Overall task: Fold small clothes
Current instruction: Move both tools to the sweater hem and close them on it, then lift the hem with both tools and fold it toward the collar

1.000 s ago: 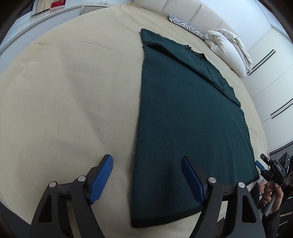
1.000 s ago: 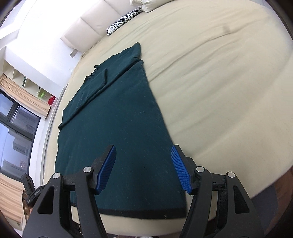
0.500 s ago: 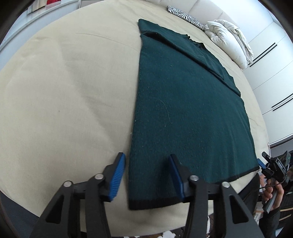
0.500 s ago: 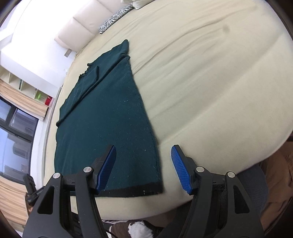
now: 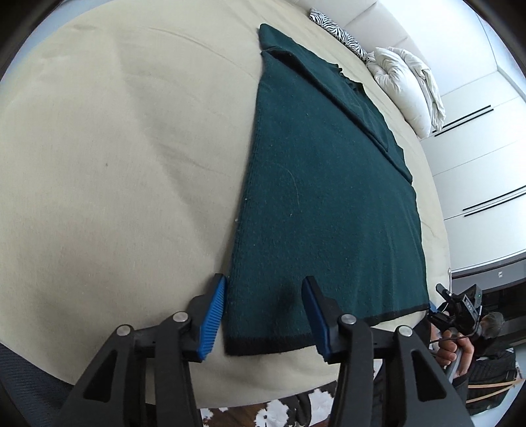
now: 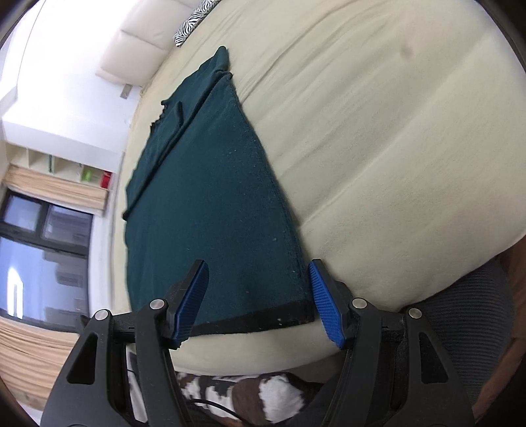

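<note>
The green sweater [image 5: 322, 197] lies flat on my big cream bed [image 5: 115, 164]. Its long side runs away from me, with the black bottom edge near me and the folded top far off by the headboard. My left gripper [image 5: 264, 315] sits over the sweater's near left corner. Its jaws were wider a moment ago and have just closed partway, but they are not pinching anything. My right gripper [image 6: 259, 299] hangs over the near right corner, half open as before, holding nothing. That corner was further left earlier. A striped pillow [image 5: 338, 31] and white pillows [image 5: 404, 85] lie far back, and white cupboards [image 5: 480, 157] stand on the right.
</note>
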`<act>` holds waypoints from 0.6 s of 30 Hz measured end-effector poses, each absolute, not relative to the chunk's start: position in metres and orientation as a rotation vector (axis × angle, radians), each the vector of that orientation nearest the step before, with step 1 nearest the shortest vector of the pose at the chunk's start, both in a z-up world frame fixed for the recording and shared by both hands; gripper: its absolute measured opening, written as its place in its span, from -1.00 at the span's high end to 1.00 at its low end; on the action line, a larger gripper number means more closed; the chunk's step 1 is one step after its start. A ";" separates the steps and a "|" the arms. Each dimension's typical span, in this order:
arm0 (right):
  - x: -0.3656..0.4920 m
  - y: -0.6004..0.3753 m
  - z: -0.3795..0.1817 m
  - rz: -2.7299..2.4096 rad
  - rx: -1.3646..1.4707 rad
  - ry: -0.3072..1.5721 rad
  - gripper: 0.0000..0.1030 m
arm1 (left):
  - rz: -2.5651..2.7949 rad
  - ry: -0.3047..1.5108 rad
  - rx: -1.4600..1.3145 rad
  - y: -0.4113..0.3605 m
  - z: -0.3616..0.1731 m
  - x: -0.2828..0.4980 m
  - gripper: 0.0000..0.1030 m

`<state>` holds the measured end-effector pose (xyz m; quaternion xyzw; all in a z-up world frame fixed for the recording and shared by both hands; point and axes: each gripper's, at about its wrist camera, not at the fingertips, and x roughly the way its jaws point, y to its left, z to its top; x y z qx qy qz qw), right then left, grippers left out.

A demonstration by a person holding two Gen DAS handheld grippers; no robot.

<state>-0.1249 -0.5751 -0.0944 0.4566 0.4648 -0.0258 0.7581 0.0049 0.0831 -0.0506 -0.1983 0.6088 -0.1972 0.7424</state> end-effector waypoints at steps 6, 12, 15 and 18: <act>-0.123 -0.576 -0.101 -0.026 1.013 1.024 0.22 | -0.403 1.360 -0.471 0.098 -0.056 0.005 0.70; -0.126 -0.573 -0.105 -0.044 0.994 1.036 0.75 | -0.420 1.358 -0.541 0.106 -0.057 -0.003 0.85; -0.128 -0.571 -0.102 -0.049 0.969 1.038 0.87 | -0.422 1.341 -0.554 0.109 -0.054 -0.004 0.87; -0.129 -0.567 -0.096 -0.054 0.928 1.041 0.88 | -0.435 1.317 -0.557 0.109 -0.048 -0.007 0.88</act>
